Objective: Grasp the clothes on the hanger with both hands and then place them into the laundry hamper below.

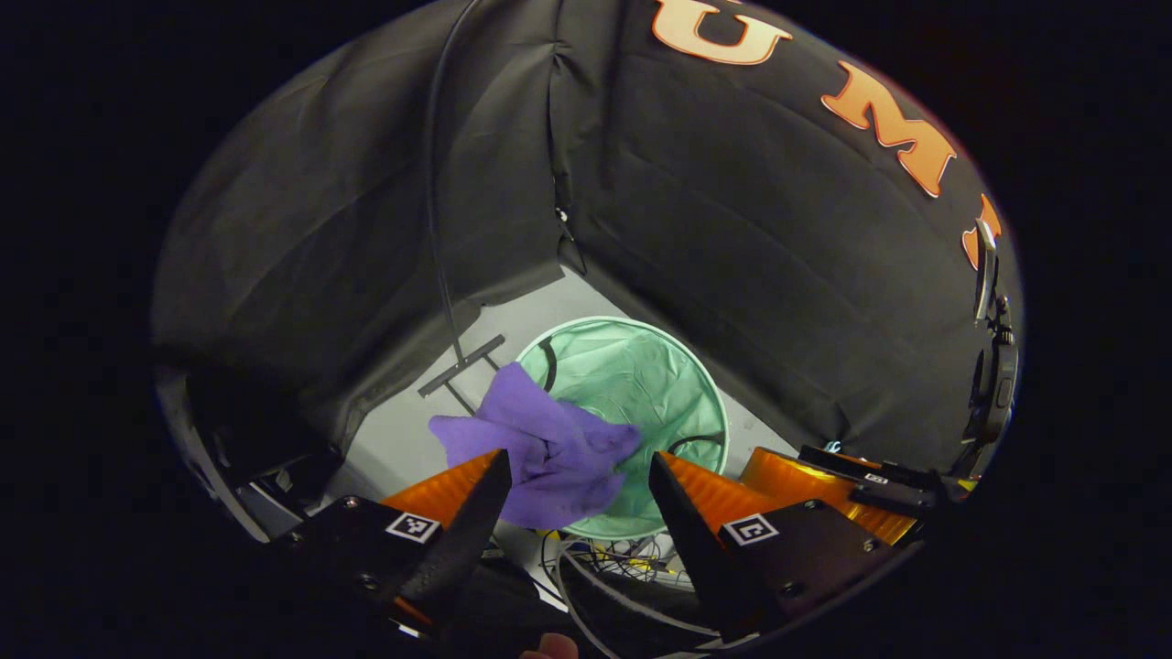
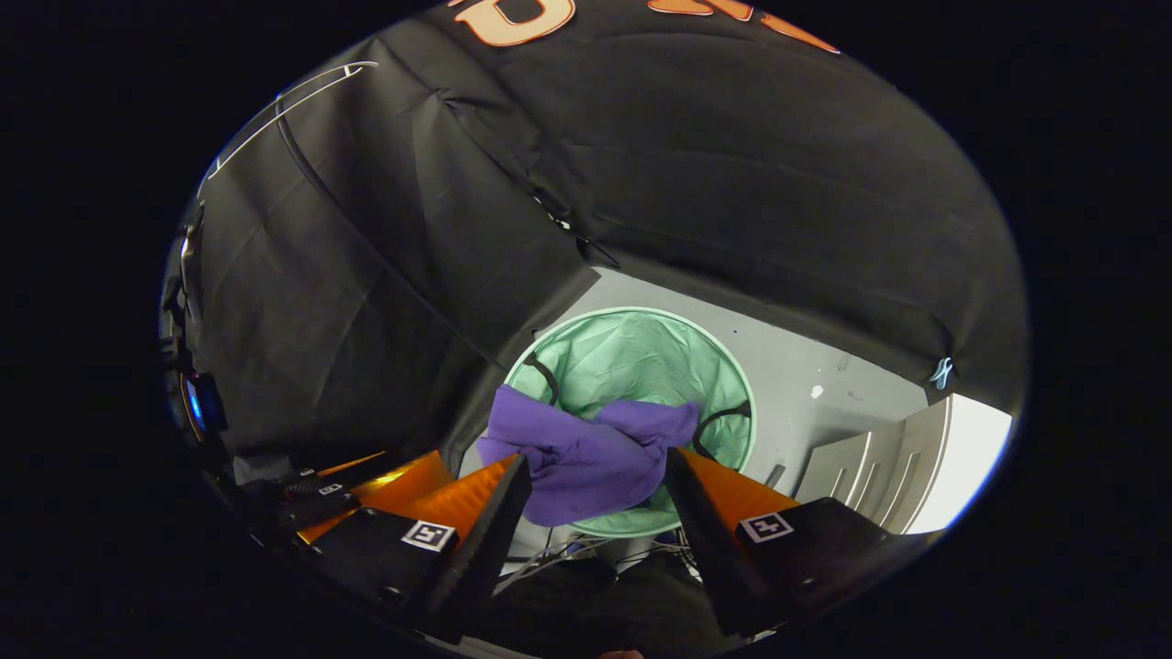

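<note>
A purple garment (image 1: 540,448) hangs loose and crumpled over the near-left rim of the round green hamper (image 1: 650,375), partly inside and partly past the rim. I cannot tell whether it rests on the rim or is in the air. My left gripper (image 1: 577,499) is open above it, and neither finger touches the cloth. In the right gripper view the same garment (image 2: 586,458) lies across the hamper's (image 2: 641,352) near side, below my open right gripper (image 2: 595,499). The two grippers are side by side: the right gripper (image 1: 824,476) shows at the right of the left view, the left gripper (image 2: 366,485) at the left of the right view.
The hamper stands on a pale floor in the corner of black cloth walls. A grey stand foot (image 1: 462,366) with a thin upright pole lies left of it. Loose cables (image 1: 623,554) lie on the floor on its near side. White stepped panels (image 2: 870,476) are at the right.
</note>
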### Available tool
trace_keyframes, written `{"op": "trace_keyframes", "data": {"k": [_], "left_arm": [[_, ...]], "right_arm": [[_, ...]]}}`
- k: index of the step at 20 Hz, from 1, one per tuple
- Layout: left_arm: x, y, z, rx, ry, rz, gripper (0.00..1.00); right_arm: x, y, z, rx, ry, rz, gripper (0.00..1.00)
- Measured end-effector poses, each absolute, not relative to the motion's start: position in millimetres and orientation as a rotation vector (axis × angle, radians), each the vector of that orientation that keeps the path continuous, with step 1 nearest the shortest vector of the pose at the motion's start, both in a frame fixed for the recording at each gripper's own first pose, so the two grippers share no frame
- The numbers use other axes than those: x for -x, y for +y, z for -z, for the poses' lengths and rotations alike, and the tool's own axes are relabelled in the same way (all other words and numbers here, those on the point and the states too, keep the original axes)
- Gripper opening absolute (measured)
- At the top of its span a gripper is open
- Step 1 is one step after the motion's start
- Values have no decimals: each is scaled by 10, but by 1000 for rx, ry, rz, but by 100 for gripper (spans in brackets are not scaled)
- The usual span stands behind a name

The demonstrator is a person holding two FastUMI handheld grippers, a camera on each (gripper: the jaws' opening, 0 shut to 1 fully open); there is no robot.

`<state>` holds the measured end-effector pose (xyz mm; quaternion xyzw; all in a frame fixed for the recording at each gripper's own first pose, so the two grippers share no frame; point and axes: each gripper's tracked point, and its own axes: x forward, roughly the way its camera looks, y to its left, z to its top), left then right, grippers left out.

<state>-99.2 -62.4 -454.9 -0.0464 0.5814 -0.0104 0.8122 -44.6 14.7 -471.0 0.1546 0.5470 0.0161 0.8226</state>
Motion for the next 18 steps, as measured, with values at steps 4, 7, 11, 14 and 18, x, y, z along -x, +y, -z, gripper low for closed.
{"op": "trace_keyframes", "data": {"k": [4, 7, 11, 14, 18], "left_arm": [[1029, -593, 4529, 109, 1243, 11, 97], [1030, -593, 4492, 110, 1234, 12, 97], [894, -543, 4170, 126, 1120, 32, 97], [686, -449, 3676, 91, 971, 54, 97], [352, -351, 2885, 112, 783, 66, 97]], "right_arm": [[464, 93, 4685, -327, 1160, -34, 98], [458, 126, 4648, -309, 1150, -37, 98], [340, 175, 4360, -283, 1062, -45, 99], [171, 214, 3876, -209, 932, -79, 99], [1, 373, 2965, -172, 732, -93, 98]]}}
